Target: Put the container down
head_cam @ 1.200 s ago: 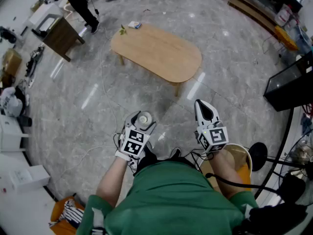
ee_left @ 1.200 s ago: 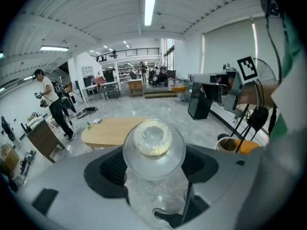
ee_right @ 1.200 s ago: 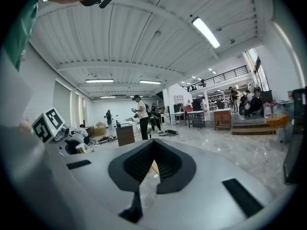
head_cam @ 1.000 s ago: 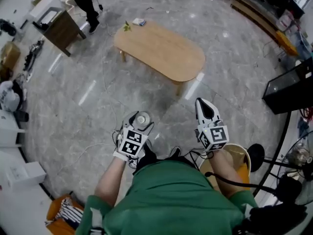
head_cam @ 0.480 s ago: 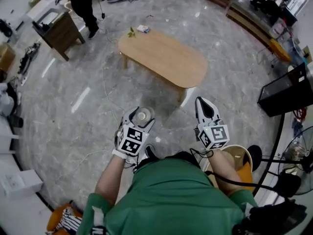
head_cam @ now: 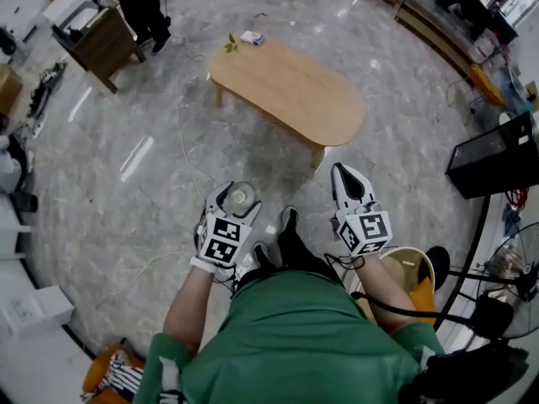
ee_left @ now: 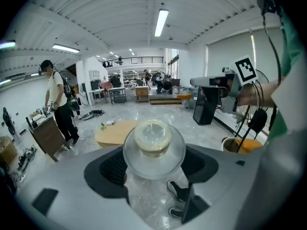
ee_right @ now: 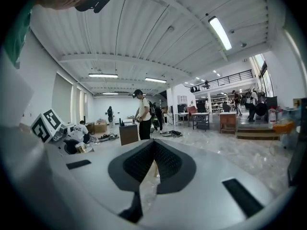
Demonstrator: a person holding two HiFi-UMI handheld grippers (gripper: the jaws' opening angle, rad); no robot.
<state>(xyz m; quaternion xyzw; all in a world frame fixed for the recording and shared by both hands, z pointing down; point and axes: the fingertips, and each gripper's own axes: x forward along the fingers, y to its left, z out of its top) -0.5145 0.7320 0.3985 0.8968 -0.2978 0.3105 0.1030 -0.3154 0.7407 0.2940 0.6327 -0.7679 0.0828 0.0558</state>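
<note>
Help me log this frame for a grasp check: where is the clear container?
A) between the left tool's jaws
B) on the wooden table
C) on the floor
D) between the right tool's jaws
A: the left gripper view shows the left tool clamped on the container, a jaw on each side, while the right tool is closed on nothing.

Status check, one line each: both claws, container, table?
Left claw: shut on the container.
Right claw: shut, nothing between the jaws.
Container: gripped, in the air over the floor, not yet set down.
Table: standing ahead of the claws, two small items at its far end.
</note>
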